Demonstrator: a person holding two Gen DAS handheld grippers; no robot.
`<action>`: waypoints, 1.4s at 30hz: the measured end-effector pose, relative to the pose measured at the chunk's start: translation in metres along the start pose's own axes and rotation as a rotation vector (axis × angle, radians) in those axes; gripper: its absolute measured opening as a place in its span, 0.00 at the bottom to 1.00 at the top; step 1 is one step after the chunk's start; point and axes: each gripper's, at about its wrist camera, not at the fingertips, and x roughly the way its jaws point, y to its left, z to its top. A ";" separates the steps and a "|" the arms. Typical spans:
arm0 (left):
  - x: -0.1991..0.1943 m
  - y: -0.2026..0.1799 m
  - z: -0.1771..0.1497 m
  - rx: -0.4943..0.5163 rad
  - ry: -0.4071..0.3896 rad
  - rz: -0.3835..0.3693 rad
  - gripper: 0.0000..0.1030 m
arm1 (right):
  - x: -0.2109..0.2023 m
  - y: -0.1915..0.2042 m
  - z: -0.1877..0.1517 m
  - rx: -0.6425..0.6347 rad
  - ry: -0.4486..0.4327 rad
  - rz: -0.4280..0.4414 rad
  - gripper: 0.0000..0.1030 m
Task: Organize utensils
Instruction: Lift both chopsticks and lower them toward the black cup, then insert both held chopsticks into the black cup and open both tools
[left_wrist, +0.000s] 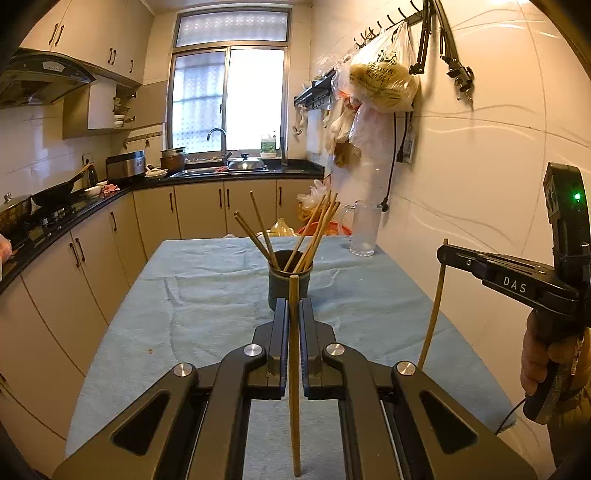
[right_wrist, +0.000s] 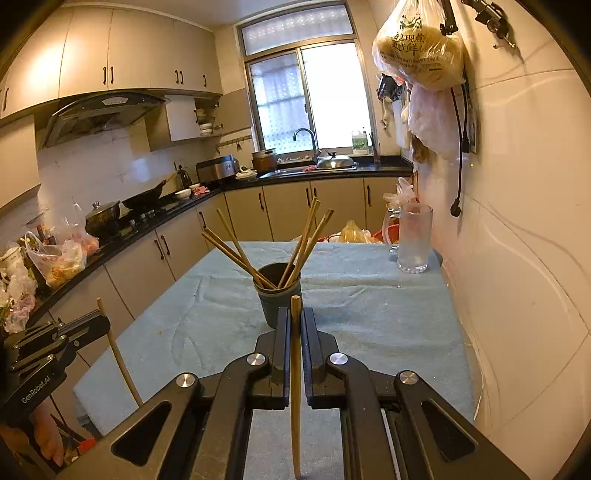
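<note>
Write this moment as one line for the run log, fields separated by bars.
left gripper: shut on chopstick | right gripper: shut on second chopstick | dark cup: holds chopsticks, on blue cloth

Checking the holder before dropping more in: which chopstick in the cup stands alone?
In the dark cup, the single chopstick leaning left between the left pair and the right-leaning bunch stands alone.

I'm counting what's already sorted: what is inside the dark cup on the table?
The dark cup holds several wooden chopsticks leaning outward in two clusters. Their lower ends and the cup's bottom are hidden by its wall.
</note>
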 end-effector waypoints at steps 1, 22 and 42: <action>-0.001 0.000 0.001 -0.003 -0.001 -0.005 0.05 | -0.002 0.000 0.001 -0.001 -0.005 0.002 0.06; 0.019 0.022 0.049 -0.033 -0.024 -0.041 0.05 | 0.018 -0.010 0.029 0.014 -0.030 0.017 0.06; 0.092 0.010 0.183 -0.007 -0.168 0.030 0.05 | 0.074 -0.014 0.131 0.098 -0.201 0.025 0.06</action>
